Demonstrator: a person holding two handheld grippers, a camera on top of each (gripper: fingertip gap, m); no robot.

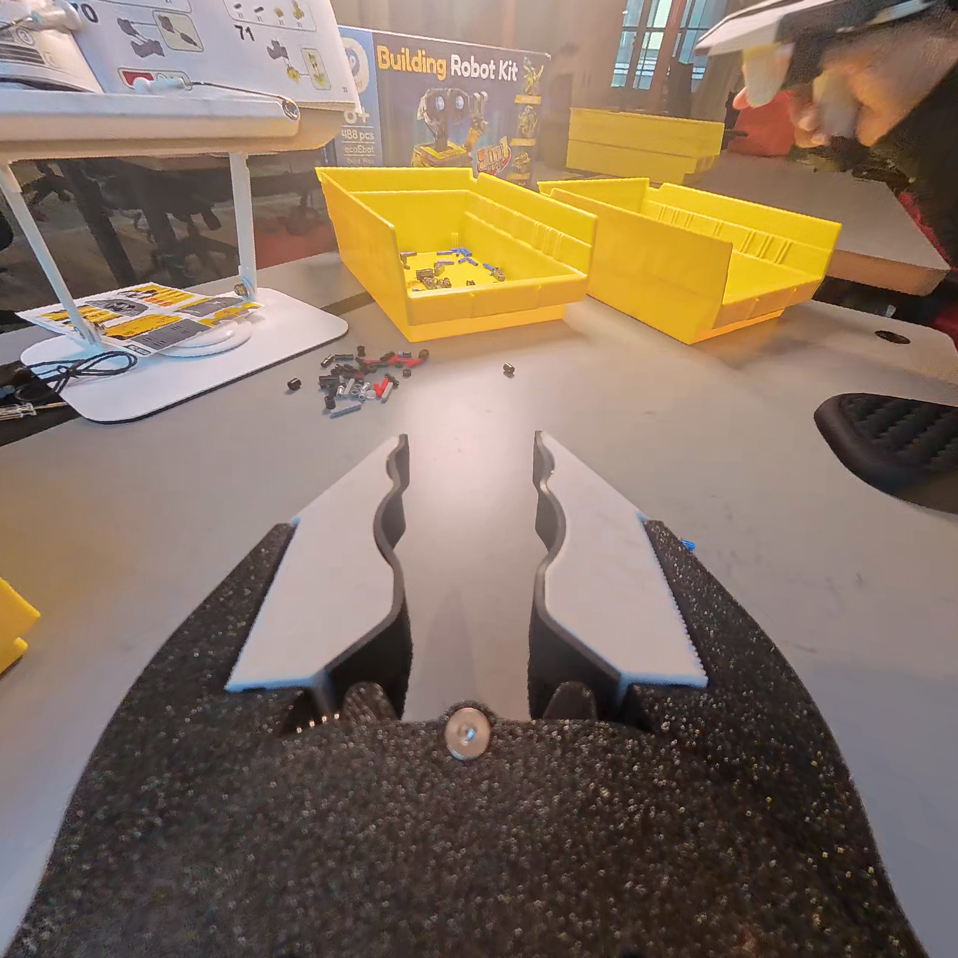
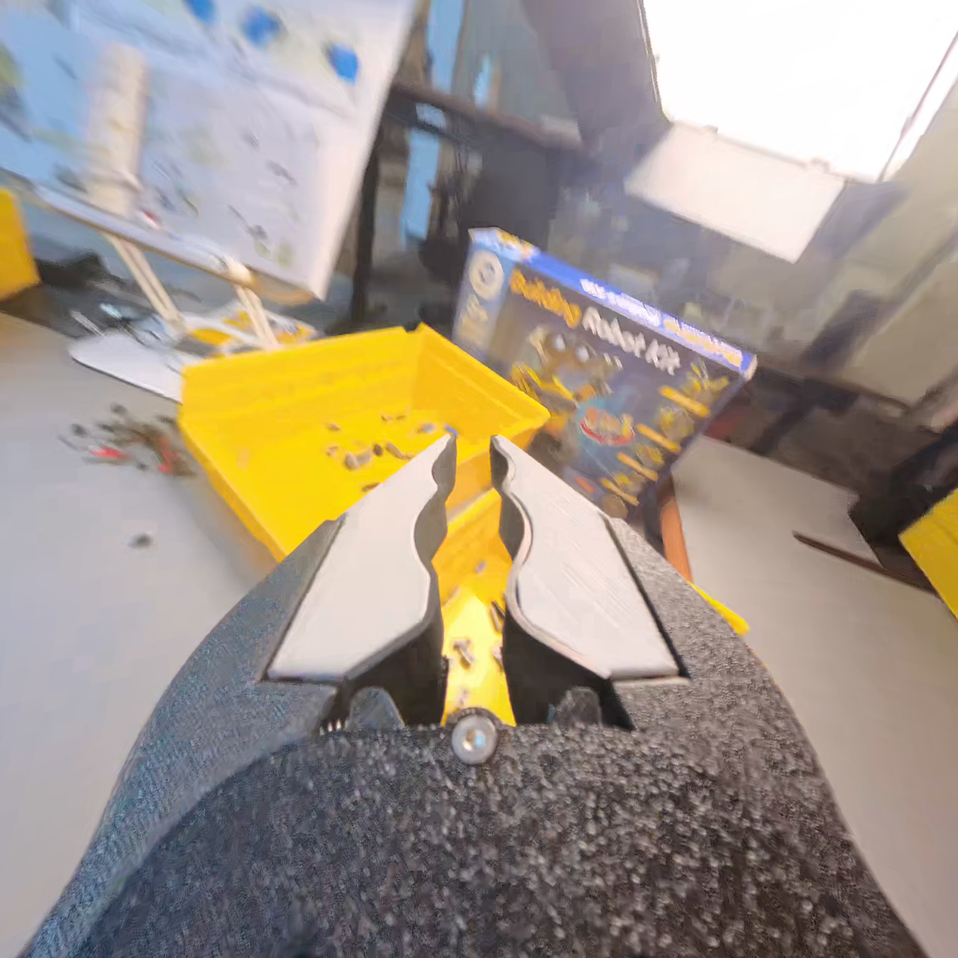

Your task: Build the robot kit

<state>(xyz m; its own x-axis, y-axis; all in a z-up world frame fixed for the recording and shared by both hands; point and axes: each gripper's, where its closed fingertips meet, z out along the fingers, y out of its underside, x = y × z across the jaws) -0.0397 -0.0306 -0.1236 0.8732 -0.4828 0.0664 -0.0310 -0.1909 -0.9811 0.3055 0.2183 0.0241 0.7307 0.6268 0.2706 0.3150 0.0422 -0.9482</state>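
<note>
My left gripper (image 1: pixel 472 440) is open and empty, low over the grey table (image 1: pixel 596 466). A pile of small black, grey and red building parts (image 1: pixel 363 376) lies ahead of it, and one black piece (image 1: pixel 508 369) lies apart to the right. Behind the pile a yellow bin (image 1: pixel 363 249) holds several small blue and grey parts. My right gripper (image 2: pixel 473 440) is open by a narrow gap and empty, held in the air over the yellow bins (image 2: pixel 290 373). This view is blurred. A hand holds the right gripper at the top right of the left wrist view (image 1: pixel 808 46).
A second yellow bin (image 1: pixel 663 249) stands right of the first. A blue kit box (image 1: pixel 456 98) stands behind them and shows in the right wrist view too (image 2: pixel 611 394). A white stand with an instruction booklet (image 1: pixel 155 78) and a sticker sheet (image 1: pixel 140 316) are on the left. A black chair back (image 1: pixel 891 446) is at the right.
</note>
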